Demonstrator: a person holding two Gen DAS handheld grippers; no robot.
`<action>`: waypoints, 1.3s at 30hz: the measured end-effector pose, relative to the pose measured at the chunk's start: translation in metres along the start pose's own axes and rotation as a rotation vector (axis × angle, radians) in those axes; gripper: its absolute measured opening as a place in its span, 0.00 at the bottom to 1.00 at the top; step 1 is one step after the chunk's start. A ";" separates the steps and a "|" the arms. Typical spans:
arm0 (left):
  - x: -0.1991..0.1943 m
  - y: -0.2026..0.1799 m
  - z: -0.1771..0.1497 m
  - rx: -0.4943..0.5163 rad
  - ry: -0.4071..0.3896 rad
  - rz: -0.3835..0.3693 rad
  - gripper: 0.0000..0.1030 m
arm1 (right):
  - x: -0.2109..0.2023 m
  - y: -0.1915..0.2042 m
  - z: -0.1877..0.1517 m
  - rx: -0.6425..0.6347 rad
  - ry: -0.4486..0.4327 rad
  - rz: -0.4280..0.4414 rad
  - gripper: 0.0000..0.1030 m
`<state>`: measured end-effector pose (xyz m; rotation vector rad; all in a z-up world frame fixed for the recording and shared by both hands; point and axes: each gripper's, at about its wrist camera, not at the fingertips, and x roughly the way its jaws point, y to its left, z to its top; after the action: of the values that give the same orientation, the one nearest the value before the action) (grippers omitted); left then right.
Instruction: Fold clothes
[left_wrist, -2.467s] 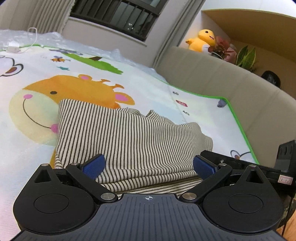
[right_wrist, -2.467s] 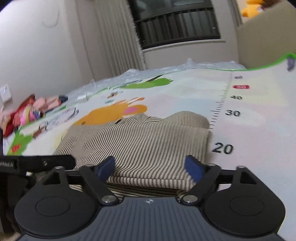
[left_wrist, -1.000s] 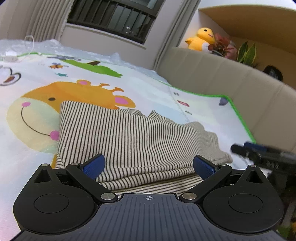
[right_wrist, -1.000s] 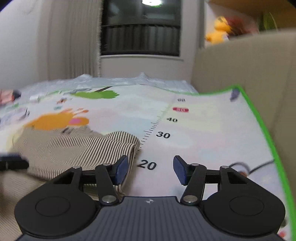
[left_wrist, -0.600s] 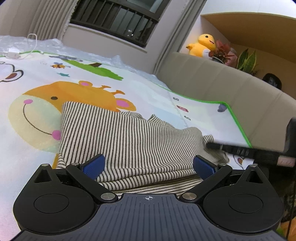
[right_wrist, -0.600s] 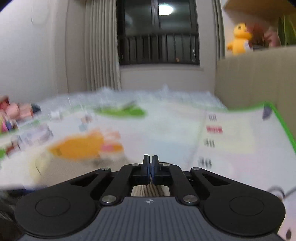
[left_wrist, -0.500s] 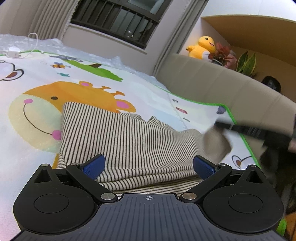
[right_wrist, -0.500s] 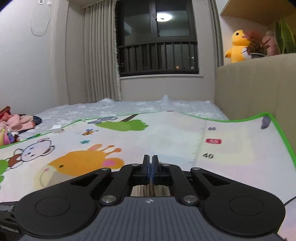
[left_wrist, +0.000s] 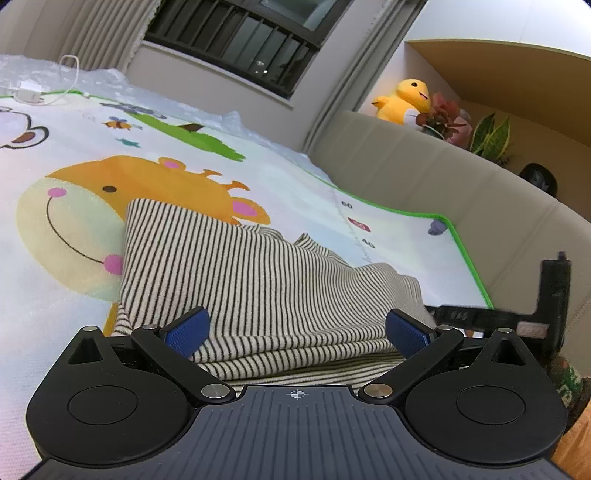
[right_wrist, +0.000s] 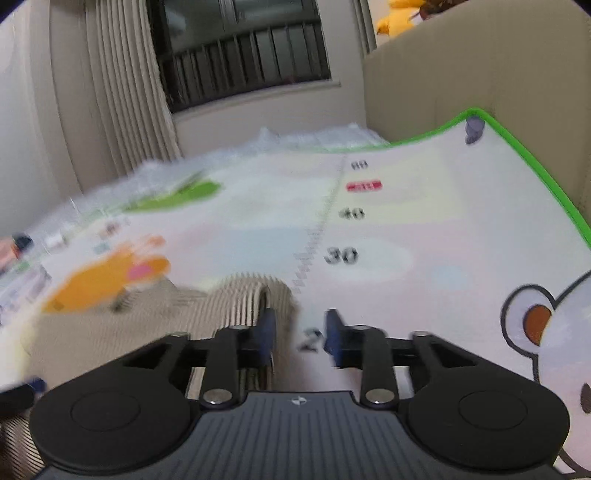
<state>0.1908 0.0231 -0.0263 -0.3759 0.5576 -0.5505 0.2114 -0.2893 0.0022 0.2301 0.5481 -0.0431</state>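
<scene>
Lying folded on the play mat (left_wrist: 303, 177), the striped shirt (left_wrist: 258, 280) covered part of the printed giraffe. Left claw (left_wrist: 297, 328) stood wide open over its near edge, holding nothing. Right claw (right_wrist: 300, 334) stood partly open at the shirt's right edge, empty.

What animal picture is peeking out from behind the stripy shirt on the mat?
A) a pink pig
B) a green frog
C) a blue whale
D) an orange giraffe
D: the left wrist view shows the smiling orange giraffe printed on the play mat, its face partly covered by the folded stripy shirt.
</scene>
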 end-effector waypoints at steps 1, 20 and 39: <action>0.000 0.000 0.000 -0.002 -0.003 -0.002 1.00 | 0.002 -0.001 0.001 0.007 0.014 0.019 0.44; -0.023 0.010 -0.001 -0.070 -0.154 -0.035 1.00 | -0.016 0.051 0.003 -0.171 -0.052 0.117 0.16; -0.012 0.007 0.000 -0.057 -0.056 -0.003 1.00 | 0.003 0.048 0.027 -0.199 -0.024 0.038 0.45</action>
<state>0.1853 0.0357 -0.0253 -0.4446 0.5196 -0.5265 0.2326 -0.2489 0.0327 0.0455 0.5205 0.0455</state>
